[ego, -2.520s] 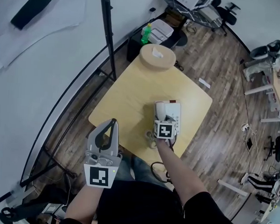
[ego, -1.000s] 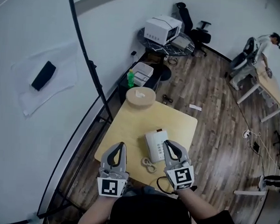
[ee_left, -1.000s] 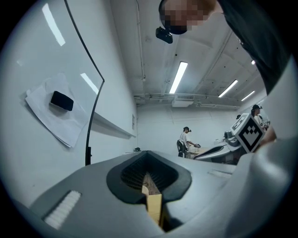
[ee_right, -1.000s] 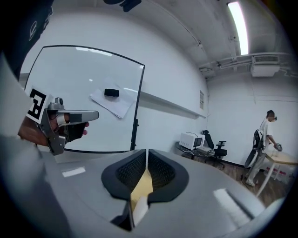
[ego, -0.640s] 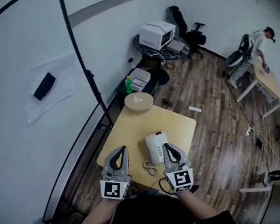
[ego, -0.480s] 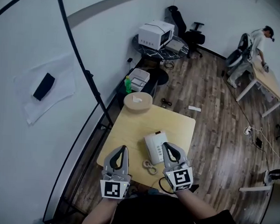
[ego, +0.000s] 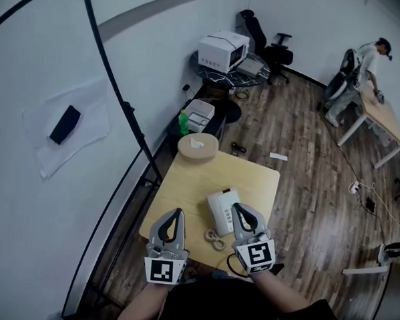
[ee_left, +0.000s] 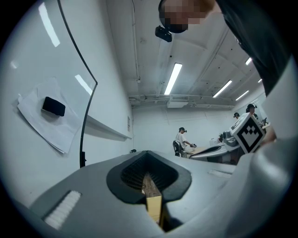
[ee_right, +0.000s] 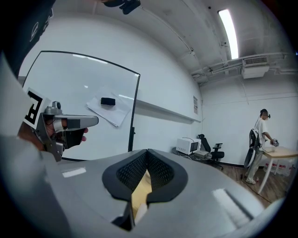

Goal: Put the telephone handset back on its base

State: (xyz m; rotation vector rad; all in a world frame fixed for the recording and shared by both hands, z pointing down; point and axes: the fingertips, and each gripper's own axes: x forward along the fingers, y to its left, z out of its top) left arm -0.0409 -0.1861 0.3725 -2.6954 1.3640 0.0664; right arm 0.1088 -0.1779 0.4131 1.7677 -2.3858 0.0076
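We hold both claws low over the near edge of the pale wooden surface point(ego: 185, 182), and both are clenched on nothing. In each gripper view the two jaws meet at the tip, and only a sliver of the surface shows through the slot behind them.

The left claw point(ego: 176, 213) hovers over the near left part of the surface, well apart from the telephone point(ego: 221, 210). The right claw point(ego: 237, 208) points at the telephone's right side, and from the head view its tip overlaps that edge — whether it touches, we cannot tell.

The telephone sits as one white block near the middle of the surface, slightly toward us. At this size we cannot clearly tell the handset from the base. Its coiled cord point(ego: 214, 240) lies bunched on the surface just in front of it, between the two claws.

A round tan object point(ego: 197, 146) stands at the far corner. Beyond it, a green bottle point(ego: 184, 122) stands off the surface.
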